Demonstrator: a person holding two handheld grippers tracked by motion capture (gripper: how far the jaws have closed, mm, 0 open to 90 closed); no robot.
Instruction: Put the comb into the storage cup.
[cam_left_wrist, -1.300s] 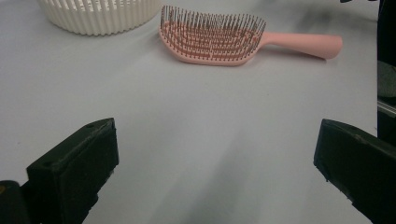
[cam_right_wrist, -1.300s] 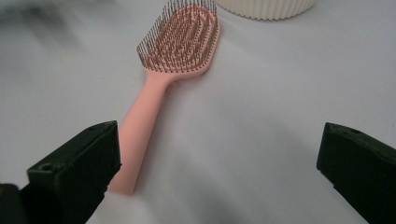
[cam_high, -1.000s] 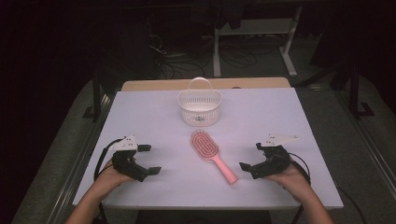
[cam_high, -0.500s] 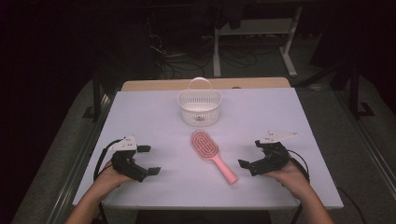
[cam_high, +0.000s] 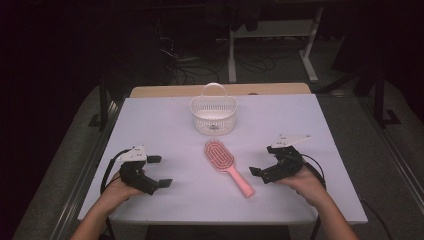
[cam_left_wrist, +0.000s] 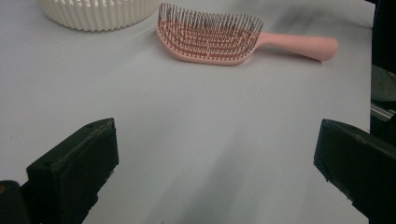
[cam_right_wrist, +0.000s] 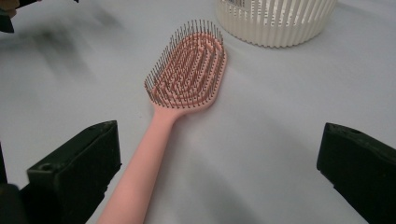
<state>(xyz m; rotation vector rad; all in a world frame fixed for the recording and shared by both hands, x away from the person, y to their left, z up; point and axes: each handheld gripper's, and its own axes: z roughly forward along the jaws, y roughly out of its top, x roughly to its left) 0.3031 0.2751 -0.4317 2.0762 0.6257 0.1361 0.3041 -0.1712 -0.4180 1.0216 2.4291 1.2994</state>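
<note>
Pink plastic, bristles up, the hairbrush (cam_high: 225, 166) lay flat near the middle of the white table (cam_high: 150, 125), its head toward the basket (cam_high: 213, 115) and its handle angled toward the person's right. Both claws rested low at the near edge, one on each side of it. The right claw (cam_high: 257, 172) stood released, jaws wide apart, with the handle's end just beside its left jaw (seen from its own view, the handle ran up past that jaw without touching it). The left claw (cam_high: 160, 172) was likewise spread and held nothing, well apart from the brush, which lay ahead of it across bare table.
</note>
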